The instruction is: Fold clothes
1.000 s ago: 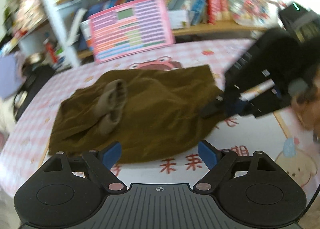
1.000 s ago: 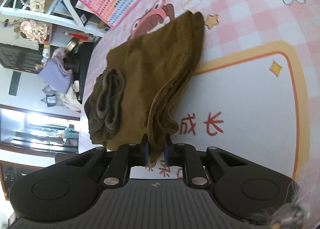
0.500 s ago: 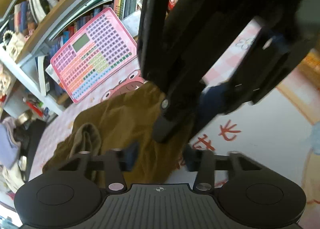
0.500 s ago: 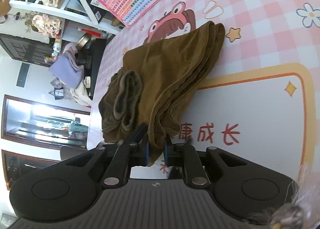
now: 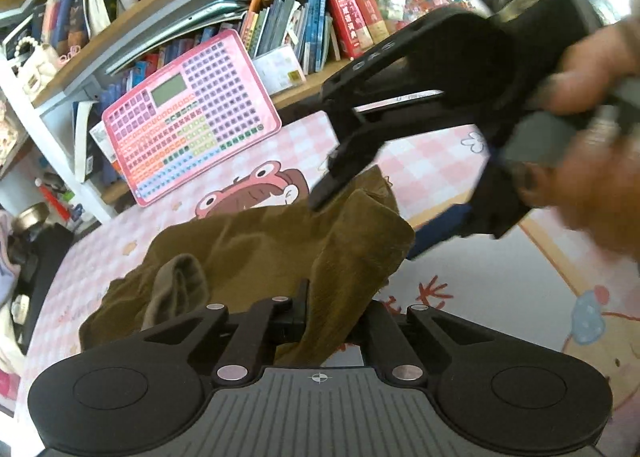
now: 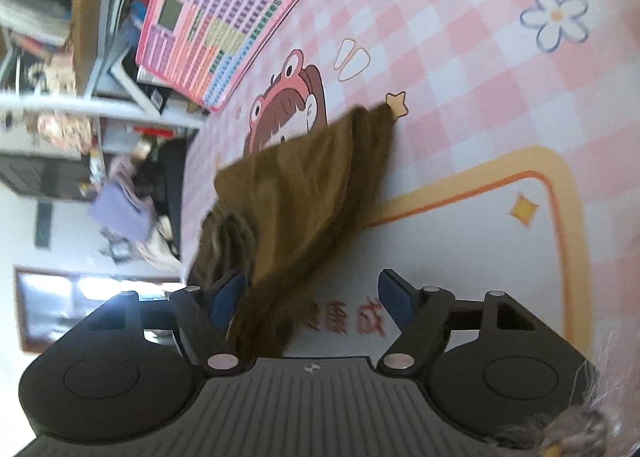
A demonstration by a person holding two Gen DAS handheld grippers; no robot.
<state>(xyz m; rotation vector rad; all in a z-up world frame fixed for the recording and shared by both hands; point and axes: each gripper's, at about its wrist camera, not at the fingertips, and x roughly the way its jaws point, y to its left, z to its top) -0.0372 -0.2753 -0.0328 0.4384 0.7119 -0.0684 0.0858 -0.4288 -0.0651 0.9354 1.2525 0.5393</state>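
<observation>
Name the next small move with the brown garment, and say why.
Probably draw the right gripper back clear: its fingers are opening and no longer press the brown garment, while the left gripper is shut on the near edge and can carry the fold.

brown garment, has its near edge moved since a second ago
Yes. The brown garment had its near edge lying flat short of the red characters on the mat; now it is lifted, bunched in the shut left gripper.
</observation>
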